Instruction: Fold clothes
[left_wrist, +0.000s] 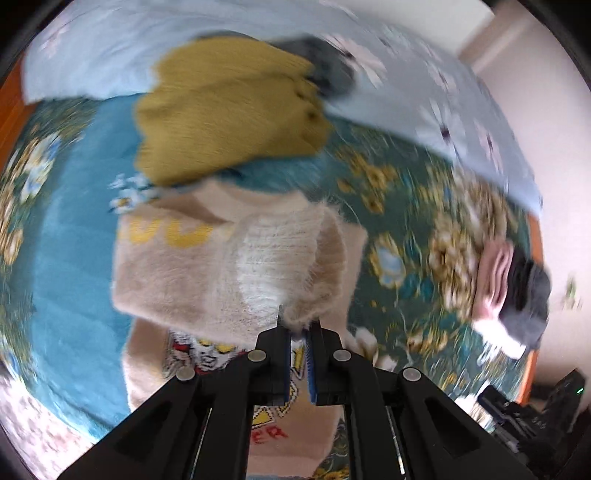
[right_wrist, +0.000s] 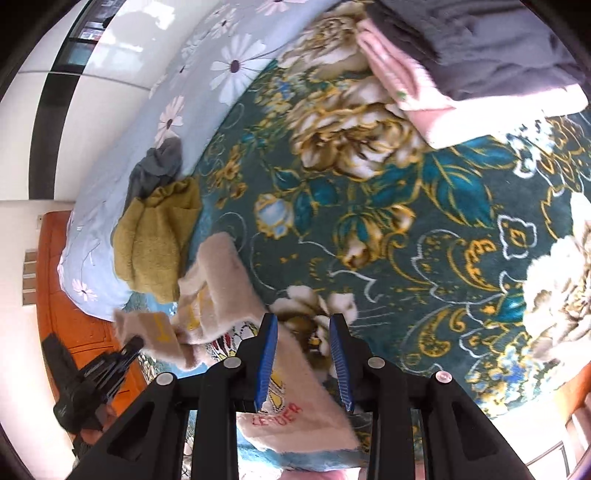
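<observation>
Fuzzy beige knitted sweater with a cartoon print and yellow lettering (left_wrist: 177, 273) lies partly folded on the teal floral plush blanket (right_wrist: 424, 229) covering the bed, at roughly 6 to 9 o'clock in the right wrist view. Left gripper (left_wrist: 299, 328) has its jaws pinched closed on a fuzzy edge of the sweater, a lifted flap hanging from the pads. Right gripper (right_wrist: 303, 332) hovers over the sweater's lower hem near the red lettering, jaws parted with nothing pressed between them. Judgement: the knit looks soft, light and limp, with long fibres that snag rather than slip; it will droop and stretch from a single pinch, so hold at hem corners or shoulder seams, one per gripper, and lay it down flat. A mustard-yellow ribbed garment (left_wrist: 229, 110) sits at 12 o'clock of the sweater in the left view, a dark grey cloth (left_wrist: 325, 70) behind it. A folded stack of pink and dark grey clothes (right_wrist: 443, 62) rests at 1 o'clock in the right view.
</observation>
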